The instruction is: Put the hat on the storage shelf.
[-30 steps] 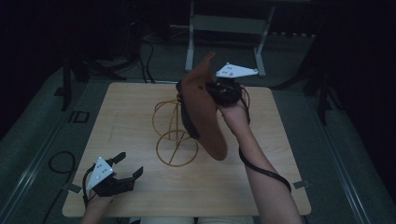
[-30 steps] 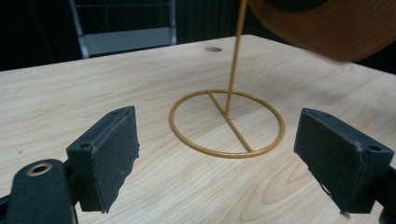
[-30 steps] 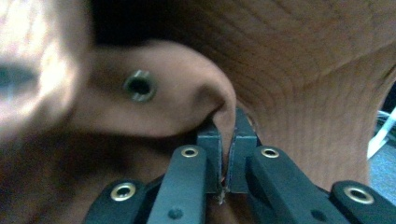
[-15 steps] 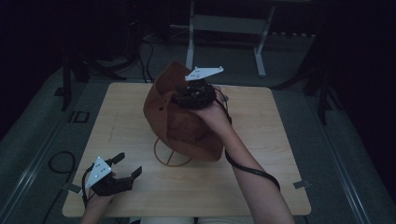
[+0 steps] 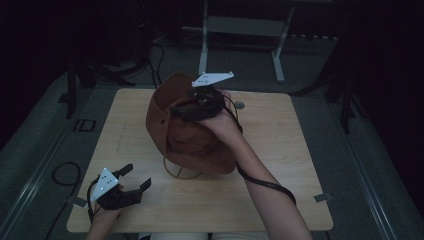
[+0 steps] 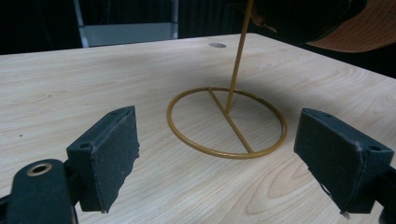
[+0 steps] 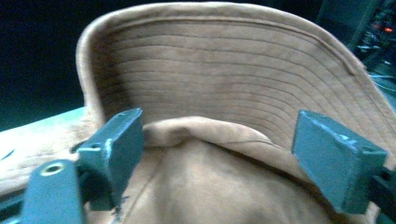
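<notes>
**Both grippers spread wide, hat draped on the wire stand**

The right gripper (image 5: 187, 107) sits over the crown of a brown hat (image 5: 190, 135) near the middle of the table (image 5: 280, 150), its grey three-cornered plate raised above it. In the right gripper view its jaws stand far apart with the crown's suede between them (image 7: 215, 186); whether either pad touches the cloth cannot be told. Beyond the jaws the stitched brim (image 7: 224, 70) curves upward like a wall.

The hat rests over a gold wire stand (image 5: 181, 172), brim flaring toward the far-left side of the table and its lower edge drooping toward the person. The stand's upper part is hidden under the hat. In the left gripper view the stand's ring base (image 6: 227, 122) lies flat on the wood with a crossbar, and a thin rod rises from it, upright, into the hat's edge at the top of the frame.

The left gripper (image 5: 129, 186) lies at the near-left corner of the table, well apart from the hat, jaws splayed and holding nothing (image 6: 229, 172).

The room around the table is dark and hard to make out.
</notes>
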